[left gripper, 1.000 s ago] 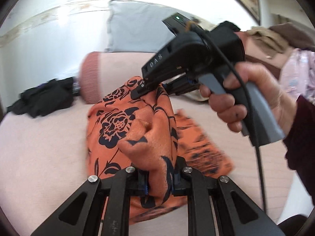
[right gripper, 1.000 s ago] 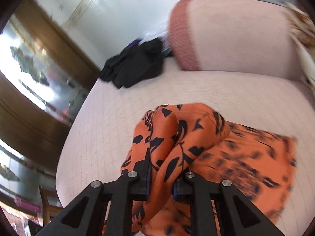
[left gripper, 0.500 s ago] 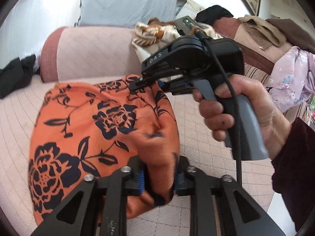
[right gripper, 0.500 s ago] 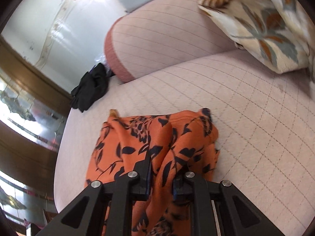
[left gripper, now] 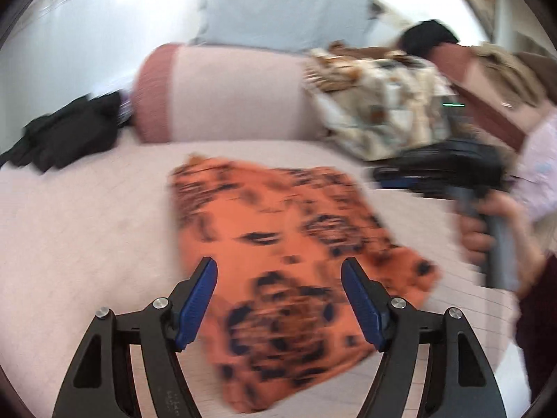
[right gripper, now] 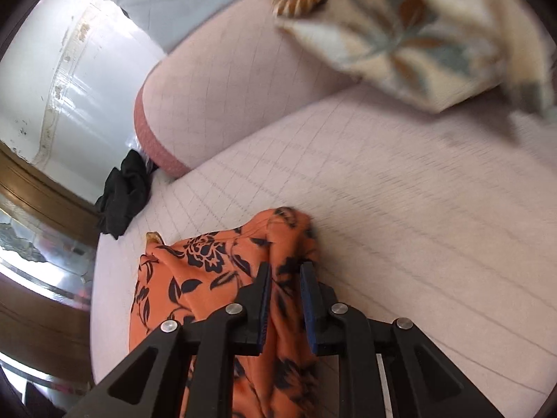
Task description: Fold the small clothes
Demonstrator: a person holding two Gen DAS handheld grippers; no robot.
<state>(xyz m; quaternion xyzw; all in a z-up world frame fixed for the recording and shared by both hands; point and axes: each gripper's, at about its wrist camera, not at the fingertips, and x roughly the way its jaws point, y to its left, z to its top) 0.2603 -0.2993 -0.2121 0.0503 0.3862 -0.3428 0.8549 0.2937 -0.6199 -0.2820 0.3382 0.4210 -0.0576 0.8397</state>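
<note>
Opening my left gripper [left gripper: 278, 299] wide right now, blue pads clear of the orange black-flowered cloth [left gripper: 278, 250], which lies mostly flat on the pale pink quilted bed cover [left gripper: 76, 230]. My right gripper [right gripper: 284, 299] has just started to open too, but a bunched fold of that cloth [right gripper: 222, 278] sits between its pads, still pinched as far as I can see. Black clothes pile [left gripper: 62, 136] sits near the pink bolster [left gripper: 222, 97].

We see the orange garment [left gripper: 278, 244] with a black floral print lying folded and mostly flat on the pink quilted bedspread [left gripper: 87, 226], one corner bunched upward.
</note>
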